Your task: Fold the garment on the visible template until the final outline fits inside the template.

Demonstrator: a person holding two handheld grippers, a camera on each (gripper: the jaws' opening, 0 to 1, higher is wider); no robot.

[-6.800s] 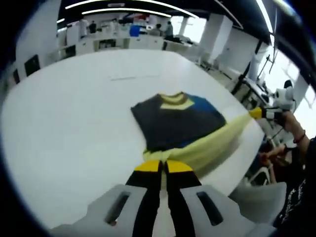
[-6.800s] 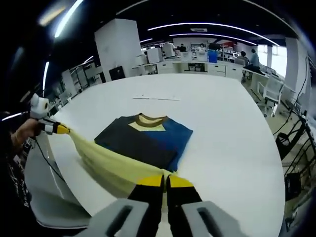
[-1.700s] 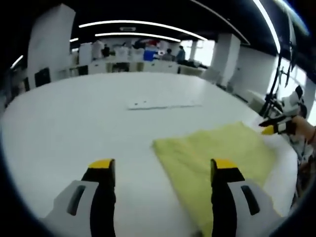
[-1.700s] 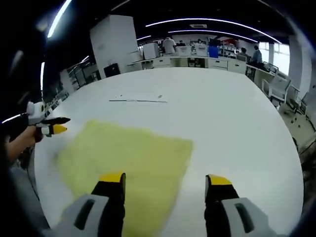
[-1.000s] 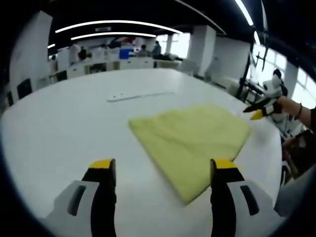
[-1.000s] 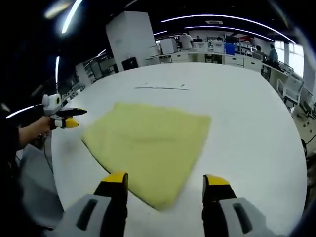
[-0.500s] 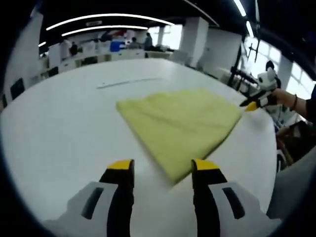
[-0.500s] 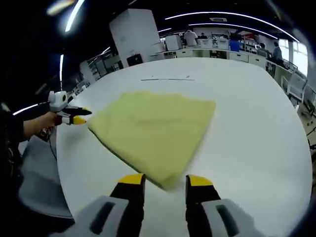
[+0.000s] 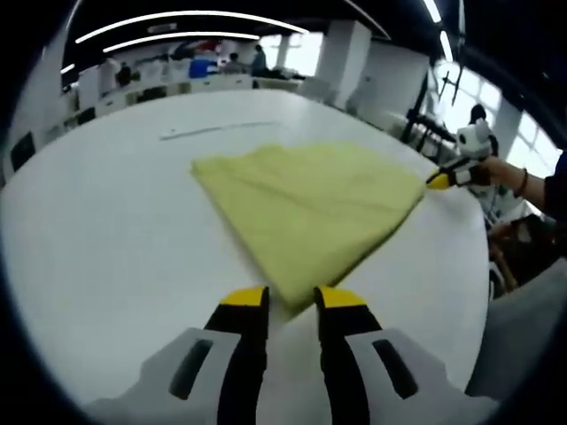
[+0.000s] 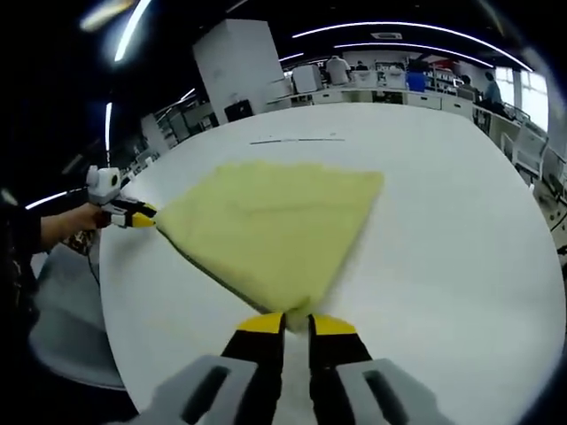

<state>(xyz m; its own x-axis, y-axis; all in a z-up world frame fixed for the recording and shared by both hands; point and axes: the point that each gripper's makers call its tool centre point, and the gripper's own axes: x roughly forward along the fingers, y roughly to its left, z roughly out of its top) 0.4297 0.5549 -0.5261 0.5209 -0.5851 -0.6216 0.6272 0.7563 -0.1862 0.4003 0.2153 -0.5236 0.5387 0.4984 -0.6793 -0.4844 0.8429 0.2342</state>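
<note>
The yellow garment (image 9: 314, 204) lies folded flat on the white desk (image 9: 106, 230), directly ahead of both pairs of fingers. In the left gripper view, the left gripper (image 9: 291, 304) has its yellow-tipped fingers (image 9: 244, 301) nearly together around the nearest corner of the garment, apparently pinching it; the right gripper (image 9: 440, 180) sits at the garment's far right corner, held by a hand (image 9: 500, 173). In the right gripper view, the right gripper (image 10: 288, 324) has its fingers closed on the near corner of the garment (image 10: 275, 226), and the left gripper (image 10: 142, 217) meets the left corner. A thin strip (image 10: 297, 140) lies on the desk beyond the garment.
</note>
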